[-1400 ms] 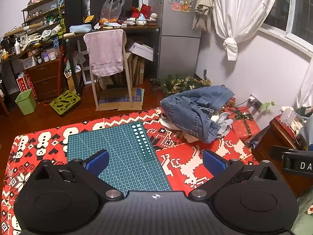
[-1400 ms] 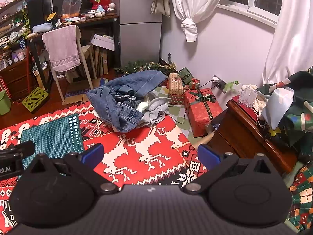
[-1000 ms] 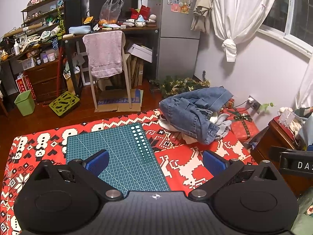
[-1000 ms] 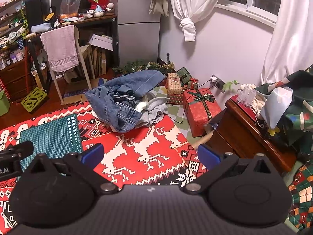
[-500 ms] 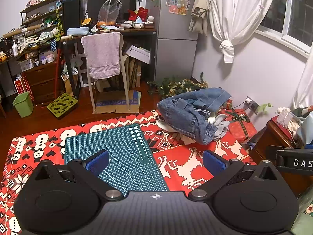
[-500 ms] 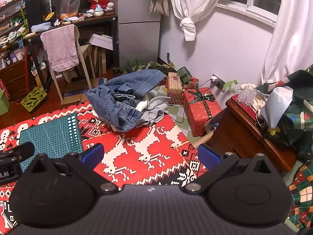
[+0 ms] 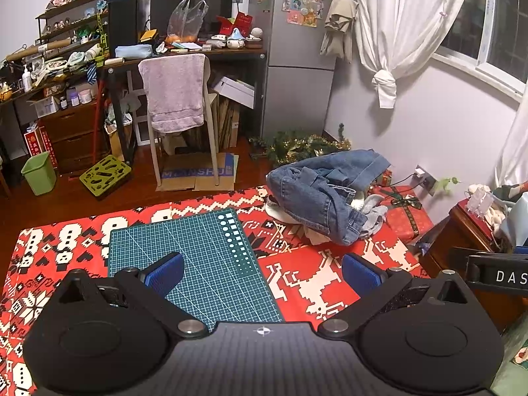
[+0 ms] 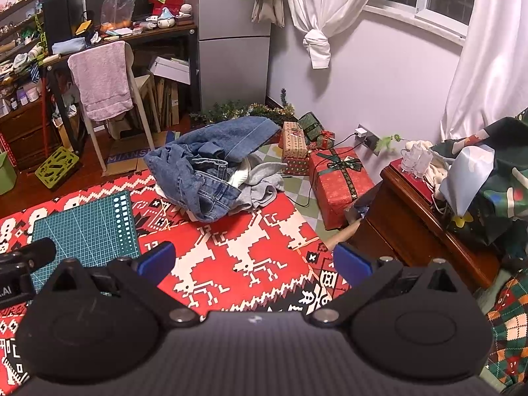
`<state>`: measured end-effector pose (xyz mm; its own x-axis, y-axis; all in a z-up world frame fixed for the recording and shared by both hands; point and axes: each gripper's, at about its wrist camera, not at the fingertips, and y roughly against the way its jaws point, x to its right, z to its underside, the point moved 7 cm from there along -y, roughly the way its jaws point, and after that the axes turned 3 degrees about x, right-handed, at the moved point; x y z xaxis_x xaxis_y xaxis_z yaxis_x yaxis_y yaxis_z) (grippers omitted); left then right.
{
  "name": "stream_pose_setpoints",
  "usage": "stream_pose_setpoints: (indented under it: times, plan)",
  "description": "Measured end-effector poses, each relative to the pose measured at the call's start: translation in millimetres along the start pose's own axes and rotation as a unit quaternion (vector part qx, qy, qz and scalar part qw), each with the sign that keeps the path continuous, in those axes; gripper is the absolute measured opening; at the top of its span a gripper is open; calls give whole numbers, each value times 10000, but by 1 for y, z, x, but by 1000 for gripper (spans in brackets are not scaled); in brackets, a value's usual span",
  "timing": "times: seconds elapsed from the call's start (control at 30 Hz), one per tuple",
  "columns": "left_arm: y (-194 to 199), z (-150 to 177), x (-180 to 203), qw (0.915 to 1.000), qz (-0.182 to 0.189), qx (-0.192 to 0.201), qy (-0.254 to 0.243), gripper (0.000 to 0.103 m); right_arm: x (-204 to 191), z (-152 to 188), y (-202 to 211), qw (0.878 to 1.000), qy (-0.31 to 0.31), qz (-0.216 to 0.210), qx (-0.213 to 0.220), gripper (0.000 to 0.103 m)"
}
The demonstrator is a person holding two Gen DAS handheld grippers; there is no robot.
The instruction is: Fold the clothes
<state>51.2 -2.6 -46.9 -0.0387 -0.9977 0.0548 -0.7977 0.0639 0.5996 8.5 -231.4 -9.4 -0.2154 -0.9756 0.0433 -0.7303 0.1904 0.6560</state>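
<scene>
Basically nothing's folded yet: the jeans (image 8: pixel 201 171) sit crumpled with a grey garment (image 8: pixel 264 188) at the far edge of the red patterned surface (image 8: pixel 231 257), while the left tool (image 7: pixel 260 274) and right tool (image 8: pixel 252 260) hover wide open and empty, well short of them.

Much of the red patterned cloth (image 7: pixel 313 283) is blocked by the black gripper body in the left wrist view, and its left side is cut off by the frame edge. The near end of the green cutting mat (image 7: pixel 198 257) is hidden behind the left gripper's fingers (image 7: pixel 164 274). Beneath the crumpled jeans (image 8: pixel 204 168), pale and grey garments (image 8: pixel 260 184) are largely buried; their kind cannot be told. In the right wrist view, the mat's lower left corner is covered by the other gripper's black housing (image 8: pixel 23 264), its lettering cropped. Items on the far shelves (image 7: pixel 66 43) are too small to be identified.
</scene>
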Motion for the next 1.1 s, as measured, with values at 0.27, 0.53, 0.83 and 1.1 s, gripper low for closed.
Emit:
stream_pose_setpoints:
  times: [0.27, 0.53, 0.83, 1.1]
  plan:
    - [0, 3, -2, 10000, 88, -4, -4, 103, -2, 1, -2, 10000, 1, -6, 2, 103]
    - [-2, 5, -3, 10000, 32, -8, -12, 103, -7, 0, -1, 9998, 96, -36, 165, 103]
    - [-6, 11, 0, 9998, 102, 105, -103, 102, -11, 3, -10, 9994, 209, -70, 283, 103]
    - [-18, 17, -6, 9998, 43, 184, 34, 102, -8, 13, -30, 9994, 31, -201, 275, 103]
